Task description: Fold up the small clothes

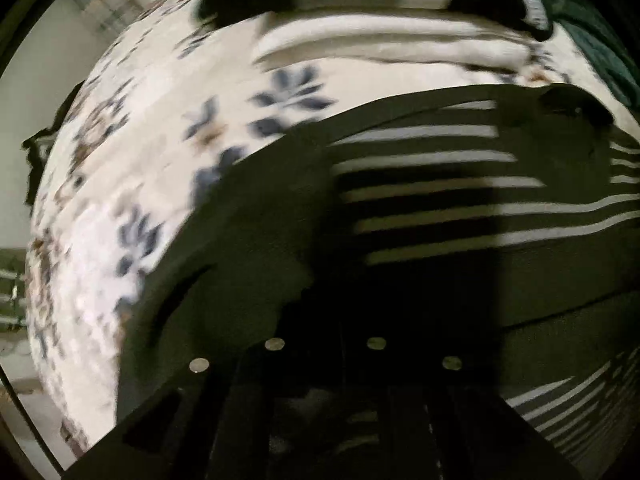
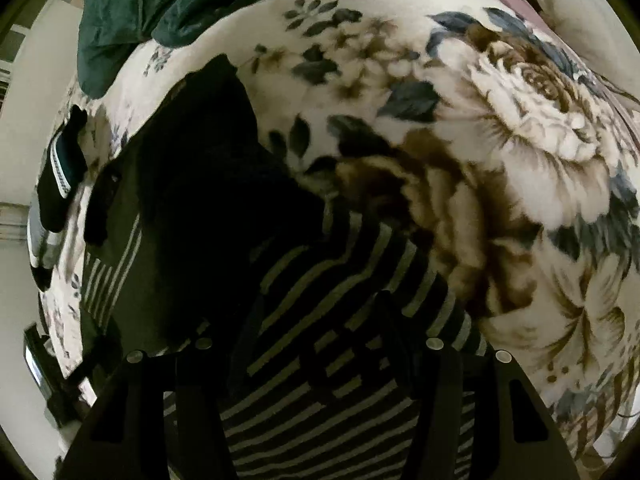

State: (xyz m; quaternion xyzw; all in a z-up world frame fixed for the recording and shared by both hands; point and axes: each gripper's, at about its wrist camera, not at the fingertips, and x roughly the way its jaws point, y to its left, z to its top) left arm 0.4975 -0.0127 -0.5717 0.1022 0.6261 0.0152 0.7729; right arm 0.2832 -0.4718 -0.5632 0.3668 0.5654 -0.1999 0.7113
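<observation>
Floral blanket (image 2: pixel 500 128); striped garment (image 2: pixel 320 380) between spread right fingers (image 2: pixel 444 392).

The left gripper (image 1: pixel 332 360) fills the bottom of its frame: matte black, flat-sided fingers (image 1: pixel 248 408) running up from the lower edge, four round silver screw heads in a shallow arc across them, and an angular cut-out at lower left. The right gripper (image 2: pixel 320 360) is the same black make, with four silver screw heads and slot-shaped cut-outs at both lower corners.
</observation>
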